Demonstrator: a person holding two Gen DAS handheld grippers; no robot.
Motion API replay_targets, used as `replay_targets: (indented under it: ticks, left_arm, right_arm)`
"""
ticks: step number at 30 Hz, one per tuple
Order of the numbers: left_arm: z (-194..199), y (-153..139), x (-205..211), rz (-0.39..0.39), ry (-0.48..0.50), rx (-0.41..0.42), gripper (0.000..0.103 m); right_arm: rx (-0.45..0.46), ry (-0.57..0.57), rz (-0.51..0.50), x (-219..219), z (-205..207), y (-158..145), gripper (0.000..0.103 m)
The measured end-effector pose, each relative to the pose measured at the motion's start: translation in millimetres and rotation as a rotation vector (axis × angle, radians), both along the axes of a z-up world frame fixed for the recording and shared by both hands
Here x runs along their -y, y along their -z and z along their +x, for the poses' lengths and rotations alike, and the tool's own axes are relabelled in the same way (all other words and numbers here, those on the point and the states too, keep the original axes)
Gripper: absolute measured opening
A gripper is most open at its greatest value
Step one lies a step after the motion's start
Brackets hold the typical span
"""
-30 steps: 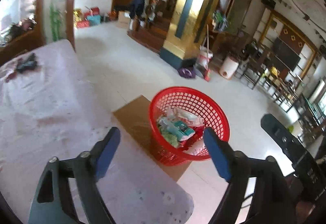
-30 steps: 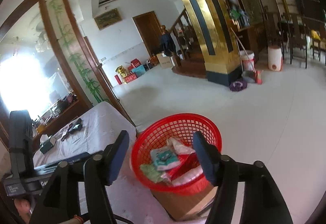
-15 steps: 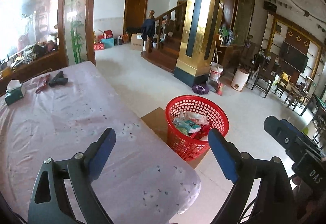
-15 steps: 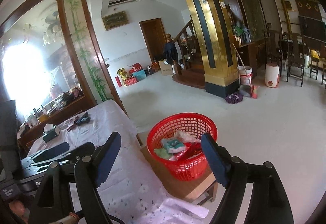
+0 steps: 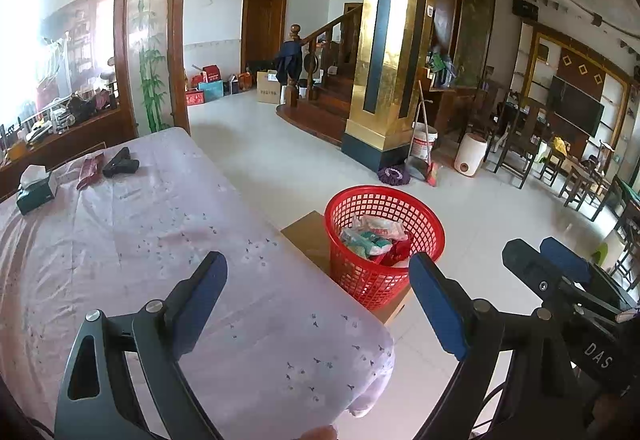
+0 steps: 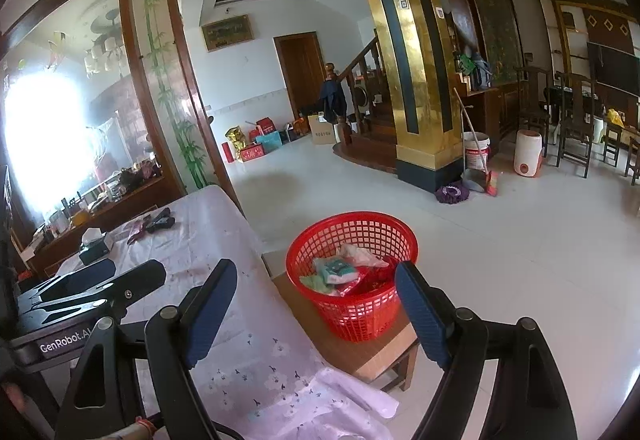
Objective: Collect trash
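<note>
A red mesh basket [image 5: 384, 236] [image 6: 354, 280] stands on a low wooden stool [image 6: 372, 352] beside the table. Several wrappers and packets [image 5: 370, 236] [image 6: 340, 270] lie inside it. My left gripper [image 5: 316, 300] is open and empty, above the table's near right corner. My right gripper [image 6: 316, 304] is open and empty, to the right of the left one and short of the basket. The right gripper shows in the left wrist view [image 5: 560, 280]; the left gripper shows in the right wrist view [image 6: 100, 280].
The table has a pale floral cloth [image 5: 140, 240] [image 6: 224, 240]. At its far end lie a tissue box [image 5: 36, 188], a dark red packet [image 5: 90, 170] and a black object [image 5: 120, 164]. White floor, a gold pillar [image 5: 384, 80], buckets and chairs lie beyond.
Both grippers have pulled back and up from the basket, which now looks smaller and farther. More of the table shows. Both stay open and empty.
</note>
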State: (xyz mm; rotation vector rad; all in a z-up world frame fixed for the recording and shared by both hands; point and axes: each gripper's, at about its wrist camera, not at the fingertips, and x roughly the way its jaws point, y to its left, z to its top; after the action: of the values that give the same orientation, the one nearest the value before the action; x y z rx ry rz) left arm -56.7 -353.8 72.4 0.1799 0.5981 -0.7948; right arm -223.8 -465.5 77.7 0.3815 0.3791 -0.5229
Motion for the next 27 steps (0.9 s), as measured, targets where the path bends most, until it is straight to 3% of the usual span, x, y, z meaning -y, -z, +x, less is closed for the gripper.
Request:
replay_targets:
  ticks: [27]
  left_arm:
    - [2.2, 6.9, -0.5, 0.019, 0.007, -0.012, 0.091]
  right_arm:
    - [-0.010, 0.007, 0.004, -1.4, 1.4, 5.9, 0.085]
